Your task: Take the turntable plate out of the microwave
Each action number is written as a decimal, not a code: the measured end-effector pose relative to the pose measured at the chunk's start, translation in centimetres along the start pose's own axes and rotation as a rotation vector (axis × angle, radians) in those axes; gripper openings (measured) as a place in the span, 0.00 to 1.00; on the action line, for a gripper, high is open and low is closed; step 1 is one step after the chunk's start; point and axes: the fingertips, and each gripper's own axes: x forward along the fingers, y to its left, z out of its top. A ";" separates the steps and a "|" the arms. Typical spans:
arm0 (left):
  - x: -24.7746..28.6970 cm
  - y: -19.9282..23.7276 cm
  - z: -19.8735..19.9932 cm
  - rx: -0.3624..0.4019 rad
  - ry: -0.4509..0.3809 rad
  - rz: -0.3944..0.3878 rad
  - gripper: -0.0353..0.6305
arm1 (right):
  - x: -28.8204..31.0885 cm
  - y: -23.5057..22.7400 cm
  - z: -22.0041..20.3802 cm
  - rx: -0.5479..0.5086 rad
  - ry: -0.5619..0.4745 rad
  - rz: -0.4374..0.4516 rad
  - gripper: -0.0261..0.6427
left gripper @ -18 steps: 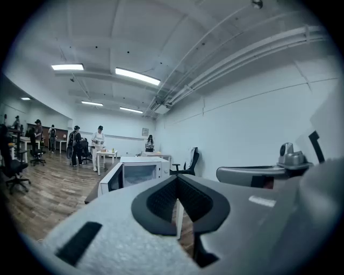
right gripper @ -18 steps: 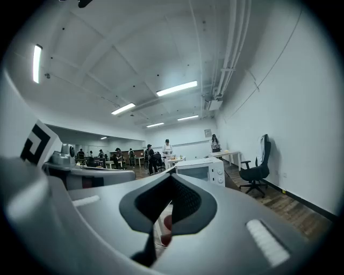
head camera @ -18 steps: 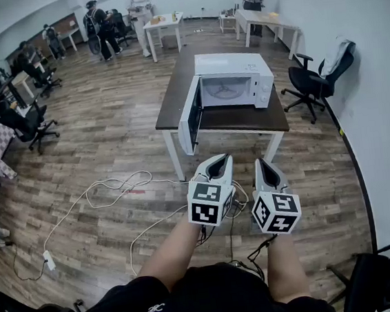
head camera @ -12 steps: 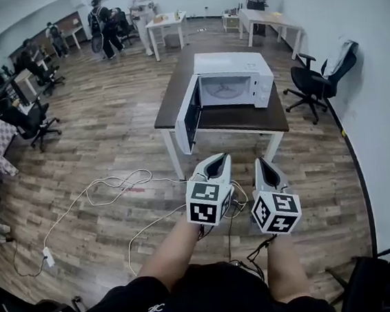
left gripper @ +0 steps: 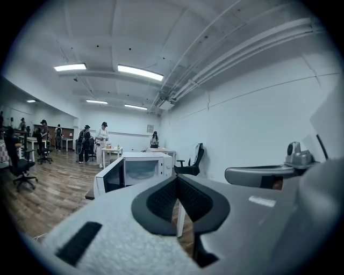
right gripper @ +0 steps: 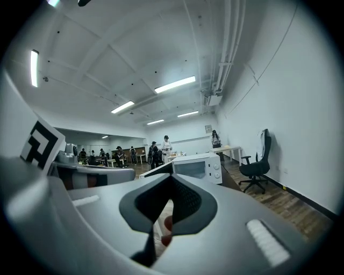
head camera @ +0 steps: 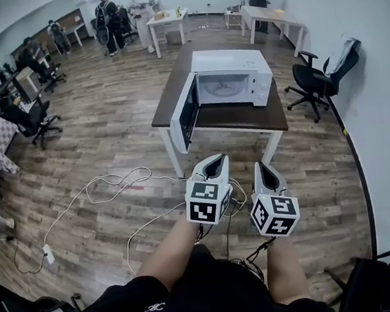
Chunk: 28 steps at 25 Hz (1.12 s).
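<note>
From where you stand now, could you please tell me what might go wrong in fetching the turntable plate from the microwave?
White cable loops lie on the floor on the way to the table: a trip hazard.
The open door of the microwave juts past the table edge and could be knocked.
The left hand-held gripper and right hand-held gripper are both shut; they must open before reaching the turntable plate.

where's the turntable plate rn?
Head view, upper centre: the turntable plate lies inside the white microwave, whose door hangs open to the left, on the dark table; a black chair stands to its right.
</note>
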 end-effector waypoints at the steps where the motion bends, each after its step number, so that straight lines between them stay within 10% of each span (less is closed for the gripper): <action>1: 0.4 0.0 -0.1 0.001 0.002 0.000 0.06 | 0.2 -0.2 -0.3 -0.006 0.007 -0.002 0.05; 28: 22.2 10.3 2.6 -0.067 0.008 0.041 0.06 | 22.2 -9.6 0.8 0.008 0.085 -0.005 0.05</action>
